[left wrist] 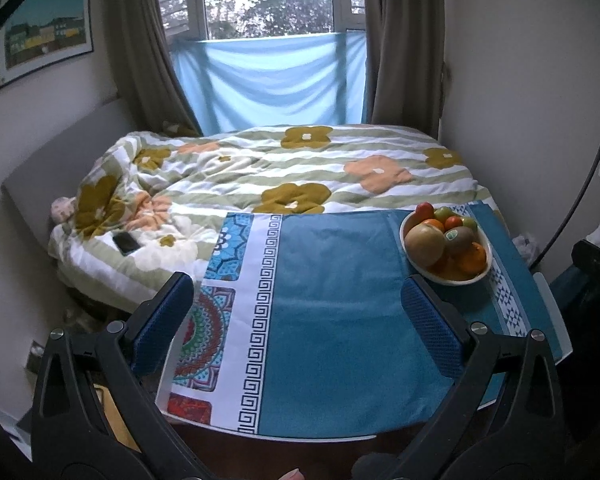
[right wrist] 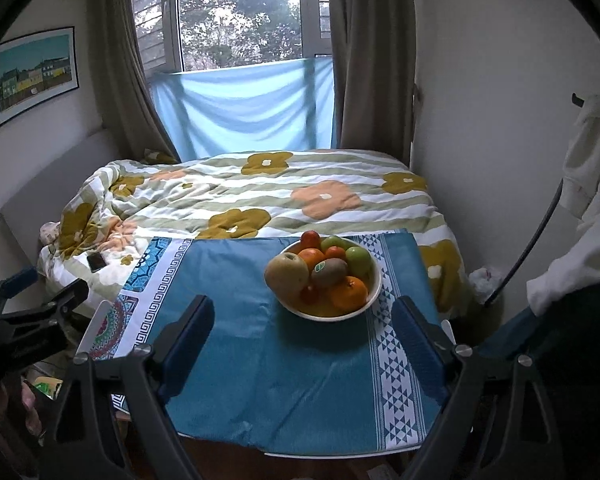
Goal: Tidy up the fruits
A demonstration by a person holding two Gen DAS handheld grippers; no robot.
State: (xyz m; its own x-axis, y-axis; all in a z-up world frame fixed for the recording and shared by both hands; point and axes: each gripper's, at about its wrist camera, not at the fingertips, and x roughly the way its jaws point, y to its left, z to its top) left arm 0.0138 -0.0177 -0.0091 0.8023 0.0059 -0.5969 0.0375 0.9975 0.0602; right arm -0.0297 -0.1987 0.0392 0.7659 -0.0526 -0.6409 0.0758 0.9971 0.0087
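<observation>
Nearest us, our left gripper [left wrist: 298, 312] hangs over the blue tablecloth [left wrist: 340, 300] with its padded fingers [left wrist: 164, 320] spread wide and nothing between them. Our right gripper [right wrist: 304, 340] hovers likewise, fingers [right wrist: 416, 344] apart and empty, just short of the white bowl [right wrist: 374, 292]. We see the bowl sitting on the cloth toward the table's far right side, heaped with fruit: a big yellow-brown apple [right wrist: 286, 276] at the left, a kiwi [right wrist: 329, 273] with a sticker in the middle, an orange [right wrist: 350, 292] at the front, green fruits [right wrist: 358, 260] behind. Beyond the table lies the bed's flowered duvet [left wrist: 300, 168], a dark phone [left wrist: 126, 243] on it, then the curtained window [left wrist: 268, 0]
</observation>
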